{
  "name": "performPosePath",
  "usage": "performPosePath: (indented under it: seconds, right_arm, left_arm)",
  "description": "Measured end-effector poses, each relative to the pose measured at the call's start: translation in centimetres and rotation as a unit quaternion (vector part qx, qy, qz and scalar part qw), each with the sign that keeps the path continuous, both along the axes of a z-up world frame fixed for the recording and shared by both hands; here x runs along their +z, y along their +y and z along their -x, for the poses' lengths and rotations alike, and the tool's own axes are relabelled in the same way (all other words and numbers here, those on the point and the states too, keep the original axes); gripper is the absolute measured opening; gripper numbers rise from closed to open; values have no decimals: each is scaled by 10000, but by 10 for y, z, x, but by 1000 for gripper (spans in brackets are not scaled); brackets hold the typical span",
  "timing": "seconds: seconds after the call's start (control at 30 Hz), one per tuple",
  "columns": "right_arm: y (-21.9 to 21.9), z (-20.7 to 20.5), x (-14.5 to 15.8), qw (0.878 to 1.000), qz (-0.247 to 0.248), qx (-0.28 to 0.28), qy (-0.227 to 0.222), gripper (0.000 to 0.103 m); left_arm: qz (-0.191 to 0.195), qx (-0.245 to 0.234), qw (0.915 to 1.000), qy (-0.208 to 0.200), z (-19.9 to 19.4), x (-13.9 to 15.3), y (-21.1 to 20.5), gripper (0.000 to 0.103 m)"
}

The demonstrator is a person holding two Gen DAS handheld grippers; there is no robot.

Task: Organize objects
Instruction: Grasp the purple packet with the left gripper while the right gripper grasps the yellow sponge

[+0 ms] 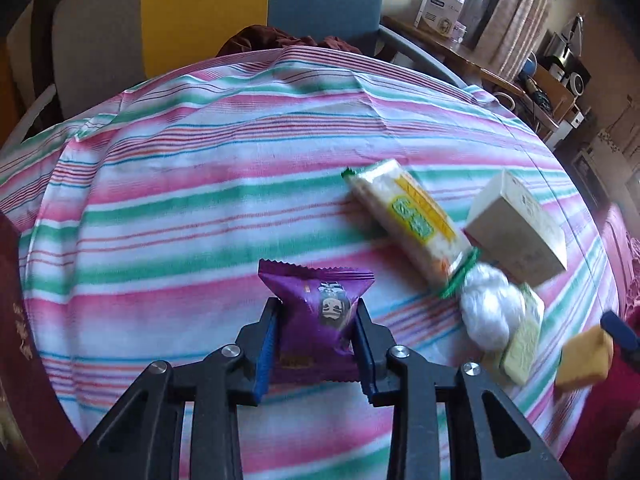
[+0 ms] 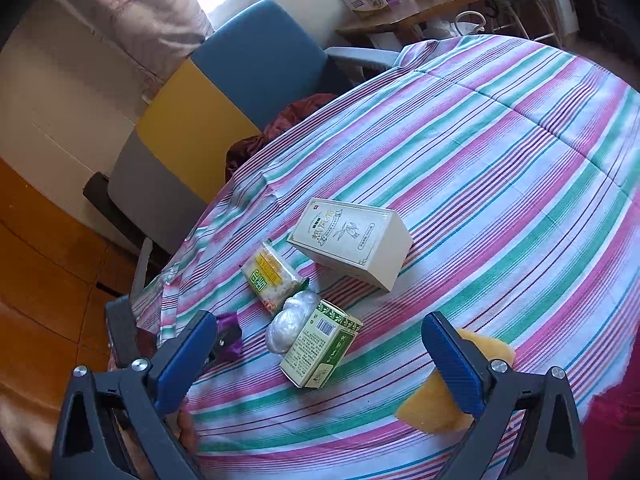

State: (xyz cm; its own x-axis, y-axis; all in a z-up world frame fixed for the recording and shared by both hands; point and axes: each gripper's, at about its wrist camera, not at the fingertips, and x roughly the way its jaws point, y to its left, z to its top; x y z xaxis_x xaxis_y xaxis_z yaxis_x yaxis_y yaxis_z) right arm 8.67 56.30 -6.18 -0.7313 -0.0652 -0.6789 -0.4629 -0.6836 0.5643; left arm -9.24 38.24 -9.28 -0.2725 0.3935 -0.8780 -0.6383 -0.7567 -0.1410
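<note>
My left gripper (image 1: 318, 308) is shut on a purple snack packet (image 1: 316, 312), with its blue pads pressing both sides just above the striped tablecloth (image 1: 180, 200). To its right lie a cracker packet (image 1: 408, 220), a cream box (image 1: 520, 224), a white plastic wad (image 1: 490, 308), a small green box (image 1: 524, 336) and a yellow sponge (image 1: 584, 360). My right gripper (image 2: 316, 324) stands open over the small green box (image 2: 320, 352), holding nothing. The yellow sponge (image 2: 440, 400) lies just outside its right finger. At the left, the purple packet (image 2: 229, 332) shows beyond the left finger.
A chair (image 2: 248, 64) with blue, yellow and grey panels stands at the table's far side, dark red cloth (image 1: 280, 38) on its seat. A wooden side table (image 2: 408, 12) holds boxes and bottles. A dark red box (image 1: 16, 340) sits at the left edge.
</note>
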Motion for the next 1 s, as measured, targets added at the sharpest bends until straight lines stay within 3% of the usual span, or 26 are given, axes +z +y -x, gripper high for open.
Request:
performPosePath:
  seconds: [0.33,0.53,0.73,1.0]
  right_arm:
    - [5,4,-4,9990,202,282,-290,103]
    - [21,-6,17,9952,-364,475,-769,103]
    - [19,0,1,9744,-843,938,-1863,103]
    - [5,36,-24,9474,-1198,1448,-2591,103]
  left_arm:
    - [-217,-516,9982,219,-62,17,-49,34]
    - [-562,-712,9957,202,-82,28,-76,34]
    - [-745,-643,9951,110,-86,30,-94,34]
    - [-912,-518,9945,68,-91,36,-119,34]
